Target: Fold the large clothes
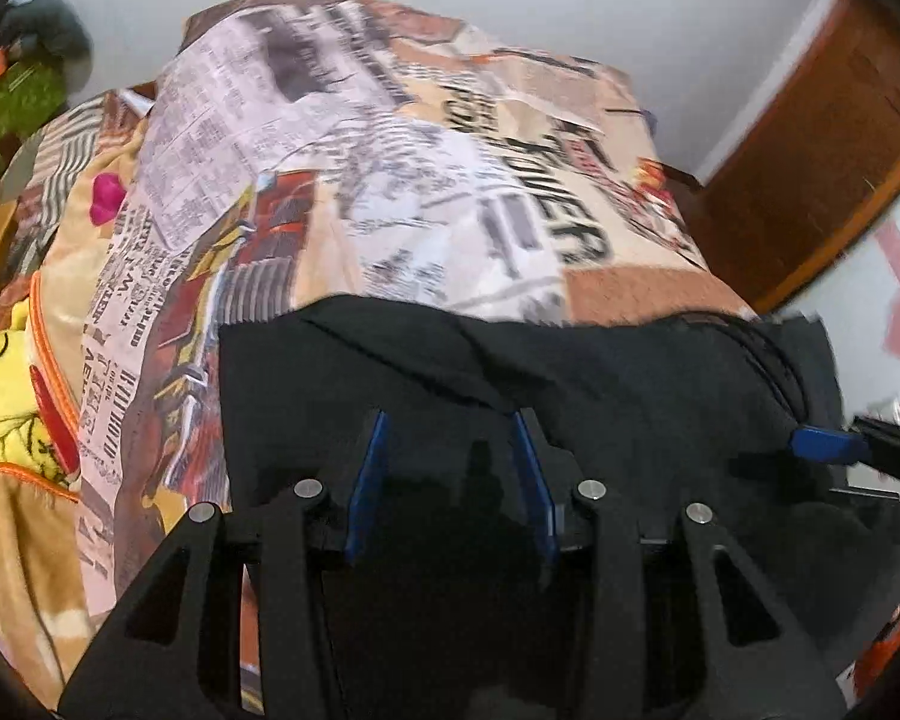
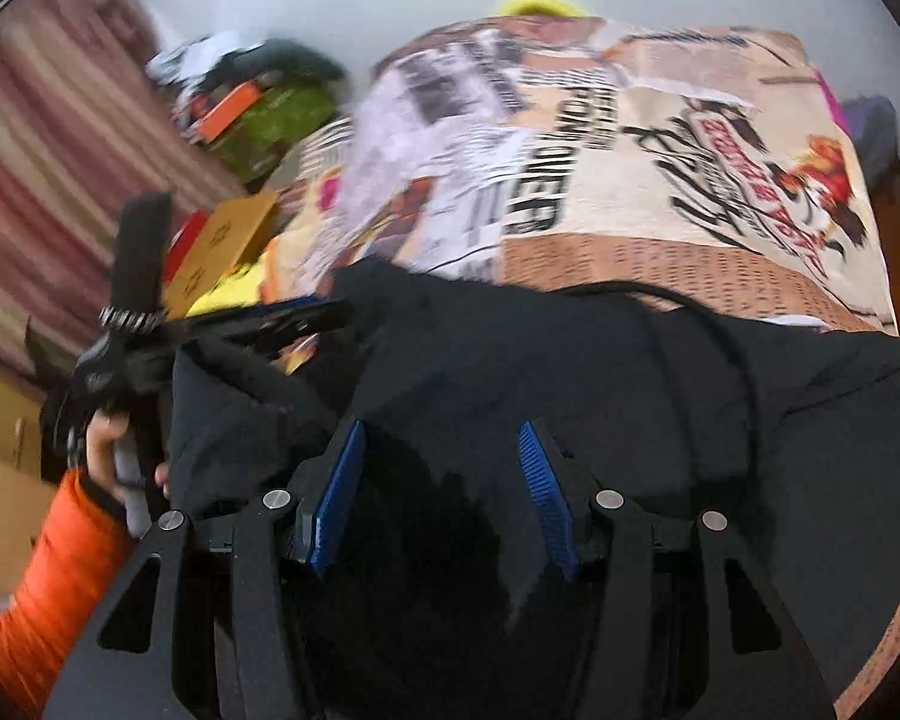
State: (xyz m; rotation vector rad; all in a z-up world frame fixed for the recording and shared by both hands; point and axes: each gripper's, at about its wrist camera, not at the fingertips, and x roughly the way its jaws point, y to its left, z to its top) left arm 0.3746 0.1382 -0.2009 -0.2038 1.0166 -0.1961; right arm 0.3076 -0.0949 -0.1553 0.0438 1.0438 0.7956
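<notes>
Blue ribbed pads (image 1: 366,480) of the left gripper (image 1: 453,480) stood apart over the black fabric garment (image 1: 570,372), with dark cloth lying in the gap; whether the pads pinched it could not be told, since black on black hid any fold. Those of the right gripper (image 2: 444,480) looked released, parted above the same cloth without pressing it.

A closing gripper could easily have caught only the top layer or a loose ridge, dragging the fold crooked, and the thin dark cord (image 2: 744,372) curving across the garment's right side might have snagged.

Outward from the fingers, the garment lay rumpled across the near end of the newspaper-print bedspread (image 1: 450,150), its far edge just beyond the fingertips. Orange sleeve (image 2: 48,570) and hand (image 2: 105,450) showed at the left of the right wrist view.
</notes>
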